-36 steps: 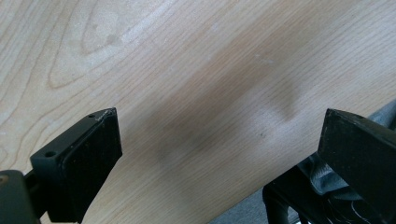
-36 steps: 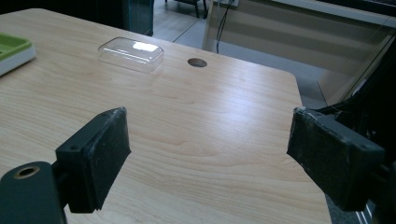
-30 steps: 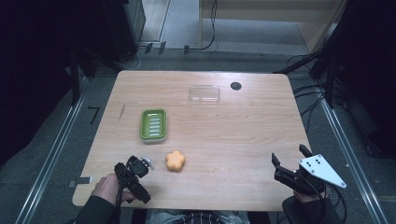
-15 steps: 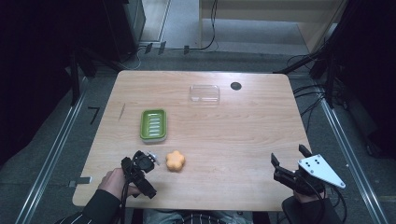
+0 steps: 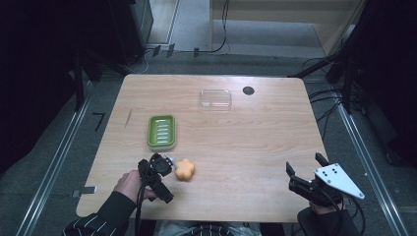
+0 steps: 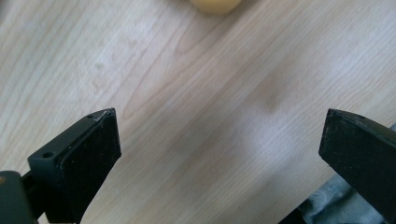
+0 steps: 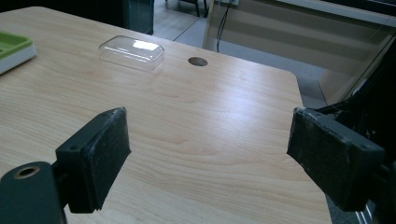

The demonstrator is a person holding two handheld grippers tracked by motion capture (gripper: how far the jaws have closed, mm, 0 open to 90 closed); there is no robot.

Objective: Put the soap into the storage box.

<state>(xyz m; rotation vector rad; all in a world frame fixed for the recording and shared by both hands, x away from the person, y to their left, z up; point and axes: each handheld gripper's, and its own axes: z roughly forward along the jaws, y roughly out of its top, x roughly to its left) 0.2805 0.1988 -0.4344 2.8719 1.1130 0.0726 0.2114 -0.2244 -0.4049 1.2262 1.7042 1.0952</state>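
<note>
Your left gripper (image 5: 167,166), jaws spread wide, is hovering just beside the orange flower-shaped soap (image 5: 185,169), not touching it; your right gripper (image 5: 303,172) is gaping too.

Table (image 5: 255,142): soap (image 5: 185,169), dish (image 5: 162,131), lid (image 5: 215,98)

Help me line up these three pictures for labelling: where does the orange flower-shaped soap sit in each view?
High view: the orange soap lies near the table's front left, right beside the left gripper.
Left gripper view: its yellowish edge peeks in at the top, beyond the open jaws.
Right gripper view: not in it.
Shared landmark: the green soap dish, at the far left edge in the right gripper view.
</note>
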